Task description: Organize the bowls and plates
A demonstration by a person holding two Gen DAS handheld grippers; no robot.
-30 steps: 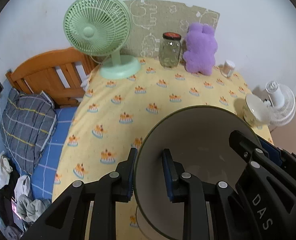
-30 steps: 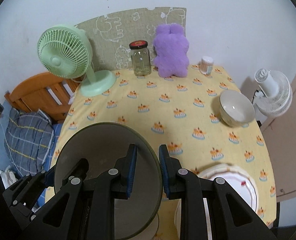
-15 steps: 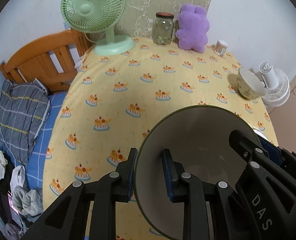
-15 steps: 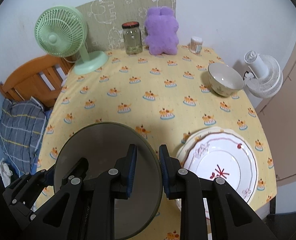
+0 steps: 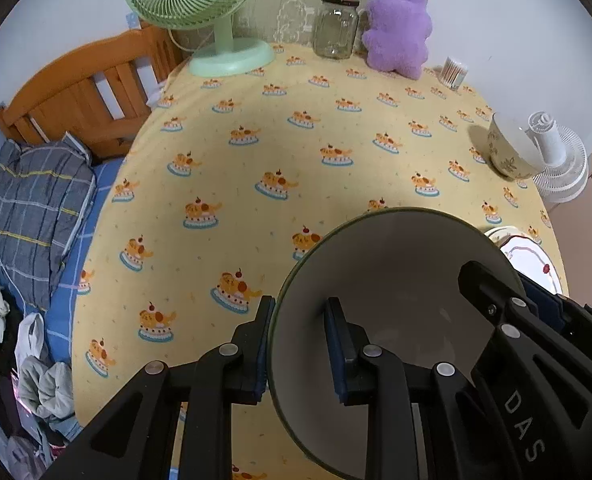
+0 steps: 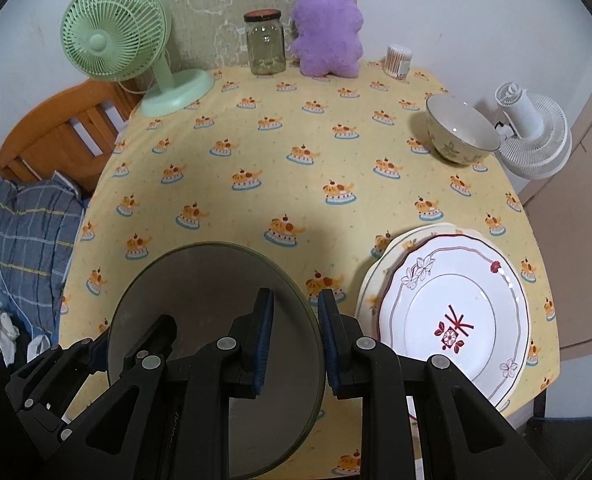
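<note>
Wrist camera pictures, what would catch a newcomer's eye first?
Up front, the left gripper and right gripper each clamp opposite rims of one grey bowl above the yellow tablecloth. To its right lies a floral plate; at the back stand a green fan and purple plush toy.

Left tongs (image 5: 299,344) and right tongs (image 6: 295,338) both pointing steeply down, each gripping opposite rim of plate (image 6: 199,292).

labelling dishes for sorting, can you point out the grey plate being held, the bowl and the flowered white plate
grey plate (image 6: 199,280): right wrist view, bare inner face.
bowl (image 6: 456,148): right wrist view, outer wall.
flowered white plate (image 6: 456,280): right wrist view, inner face.
</note>
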